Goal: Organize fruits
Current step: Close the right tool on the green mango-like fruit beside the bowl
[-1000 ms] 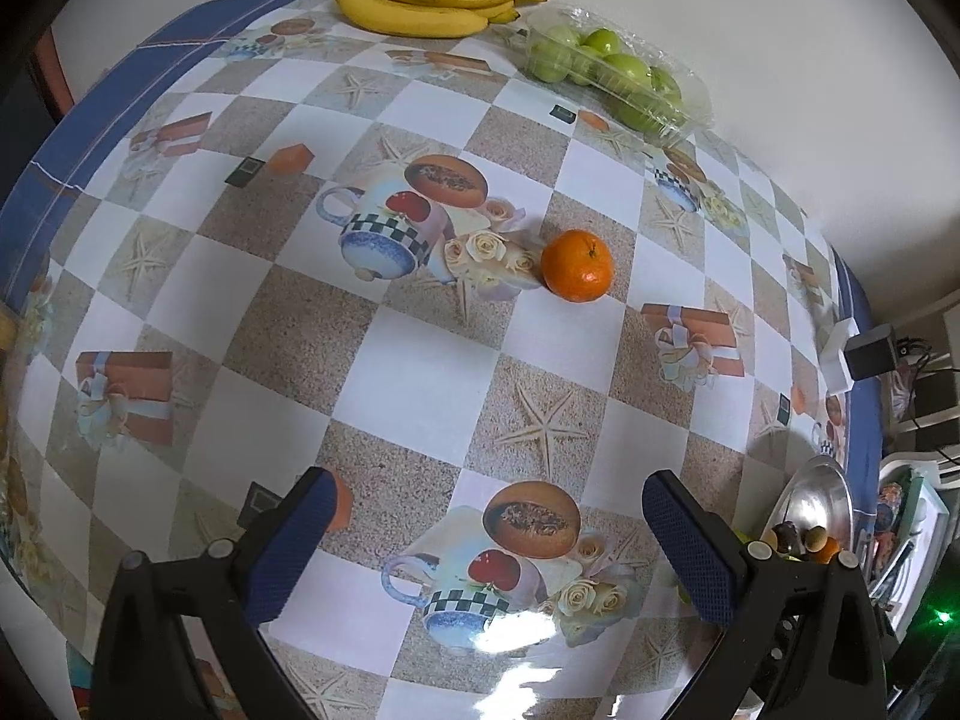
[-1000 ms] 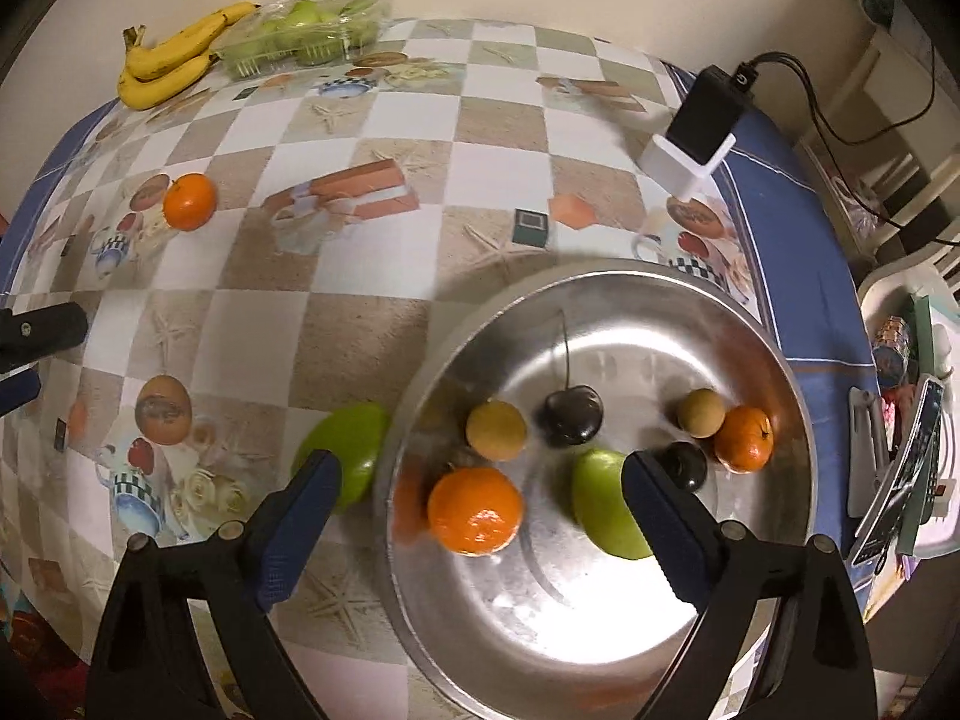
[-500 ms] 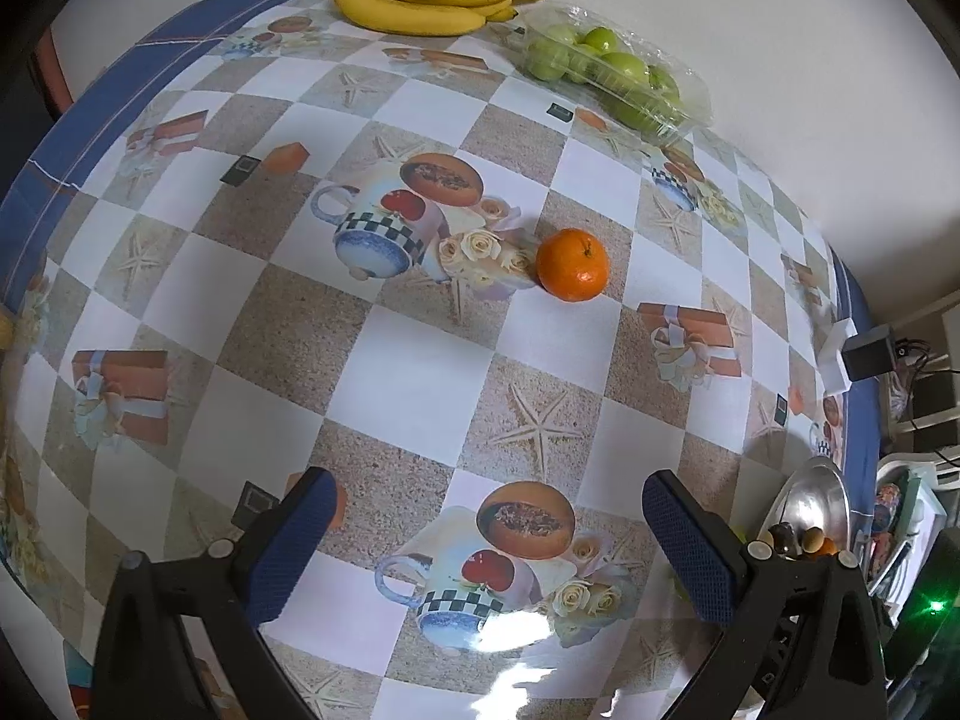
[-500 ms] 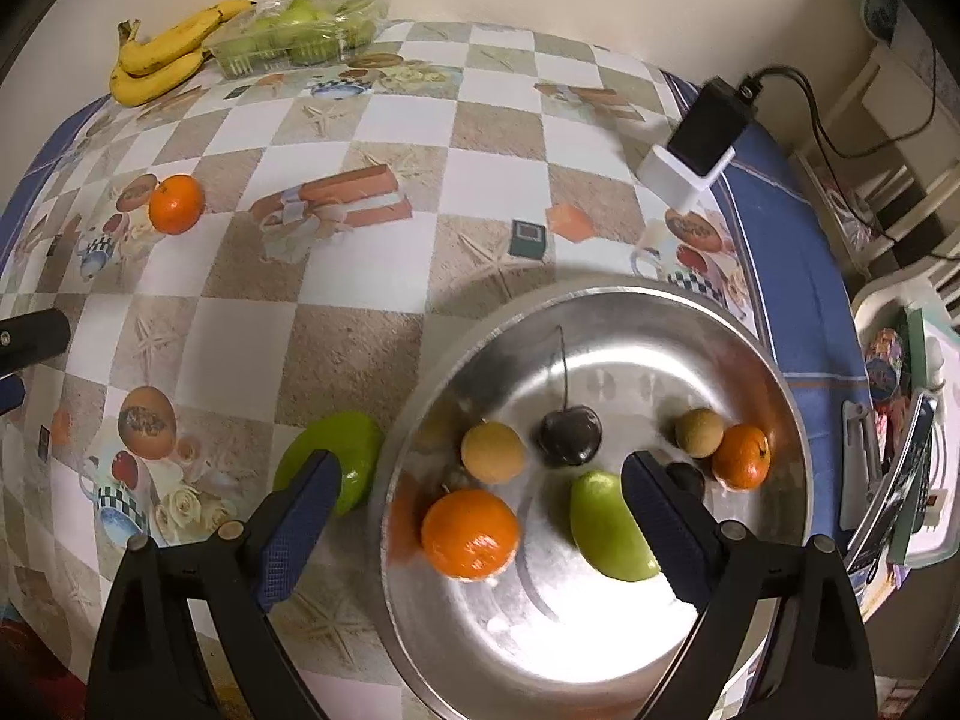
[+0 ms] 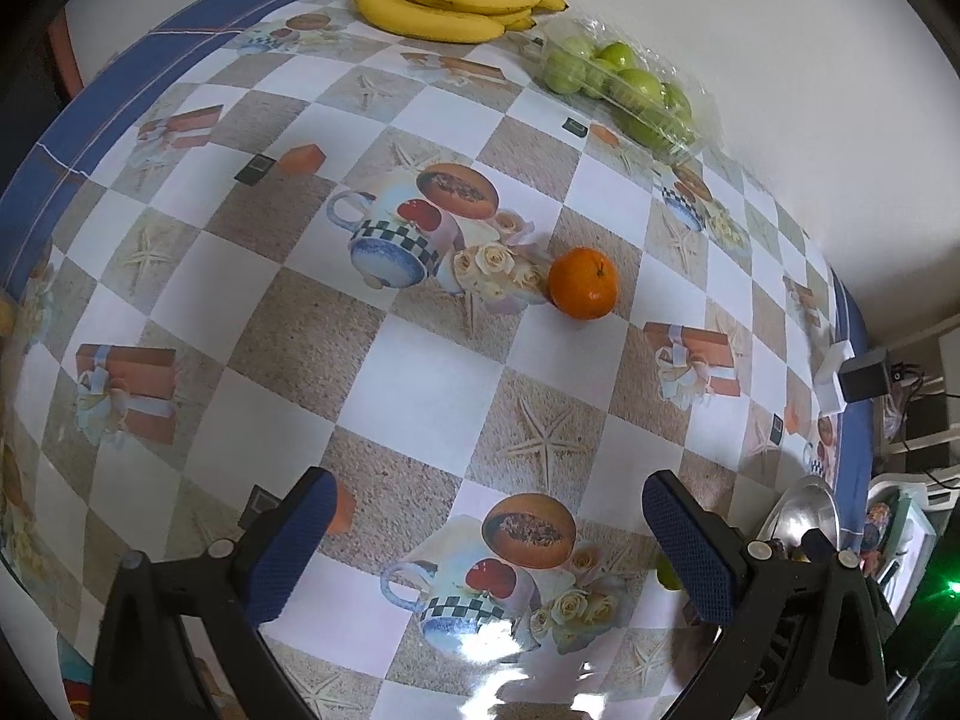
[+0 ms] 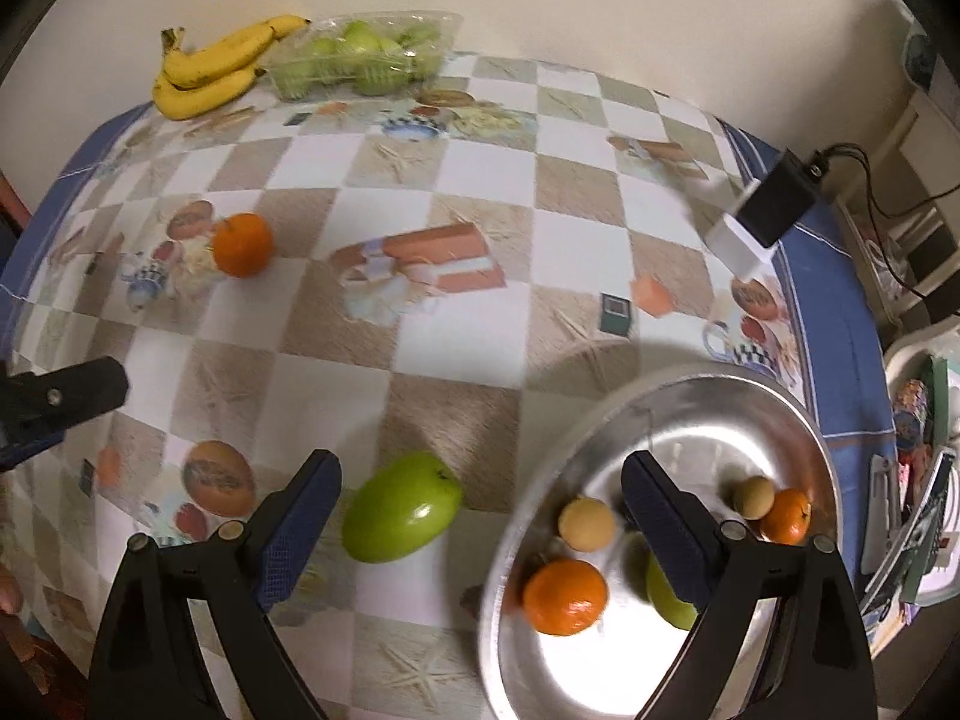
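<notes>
My right gripper [image 6: 480, 498] is open above the table, with a green apple [image 6: 401, 507] lying on the cloth between its fingers, nearer the left one; nothing touches it. To the right sits a metal bowl [image 6: 600, 420] holding an orange [image 6: 564, 597], a green apple partly hidden behind my right finger, a tan fruit [image 6: 587, 524] and more small fruits at its far side. A loose orange [image 5: 583, 291] [image 6: 242, 243] lies mid-table. My left gripper [image 5: 480, 531] hangs open and empty over the cloth, well short of that orange.
Bananas [image 5: 447, 3] and a clear pack of green apples [image 5: 624, 87] lie along the wall at the back. A black-and-white charger [image 6: 765, 210] with a cable sits on the table's right edge. A white rack with clutter [image 6: 921, 468] stands beyond the right edge.
My right gripper has slid left: the bowl now sits at the right of its view and the green apple lies between the fingers. The left gripper's view is nearly unchanged.
</notes>
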The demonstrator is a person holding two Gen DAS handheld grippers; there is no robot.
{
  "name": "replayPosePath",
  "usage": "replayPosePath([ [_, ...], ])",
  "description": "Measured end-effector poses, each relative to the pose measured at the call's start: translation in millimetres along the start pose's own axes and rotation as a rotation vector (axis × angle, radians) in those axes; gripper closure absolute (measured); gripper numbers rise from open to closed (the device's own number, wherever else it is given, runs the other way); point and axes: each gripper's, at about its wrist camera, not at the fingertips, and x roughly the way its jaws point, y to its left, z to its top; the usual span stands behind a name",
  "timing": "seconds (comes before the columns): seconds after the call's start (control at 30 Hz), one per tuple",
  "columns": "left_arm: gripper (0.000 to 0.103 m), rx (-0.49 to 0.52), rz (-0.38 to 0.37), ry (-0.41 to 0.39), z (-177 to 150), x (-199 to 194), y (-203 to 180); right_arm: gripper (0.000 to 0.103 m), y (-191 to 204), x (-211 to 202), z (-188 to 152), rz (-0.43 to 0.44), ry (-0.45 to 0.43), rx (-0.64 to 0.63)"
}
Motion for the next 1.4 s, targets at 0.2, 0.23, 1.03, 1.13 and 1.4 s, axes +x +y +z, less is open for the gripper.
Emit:
replayPosePath([
  [0.2,0.000,-0.001,0.012,0.004,0.0,2.5,1.4,0.028,9.3,3.5,-1.4,0.055,0.020,-0.008],
  [0.23,0.000,-0.001,0.014,0.007,0.0,3.6,1.7,0.033,9.6,5.5,-1.9,0.062,0.028,-0.002],
  [1.03,0.000,-0.003,0.024,0.049,-0.3,16.5,0.4,0.049,24.1,26.8,-17.6,0.081,0.120,-0.018],
  [1.13,0.000,-0.003,0.026,0.056,-1.0,19.4,0.0,0.050,25.5,31.2,-18.5,0.083,0.133,-0.012],
  [1.4,0.000,-0.004,0.034,0.066,-2.0,24.2,0.0,0.052,14.9,36.9,-13.1,0.108,0.131,0.043],
])
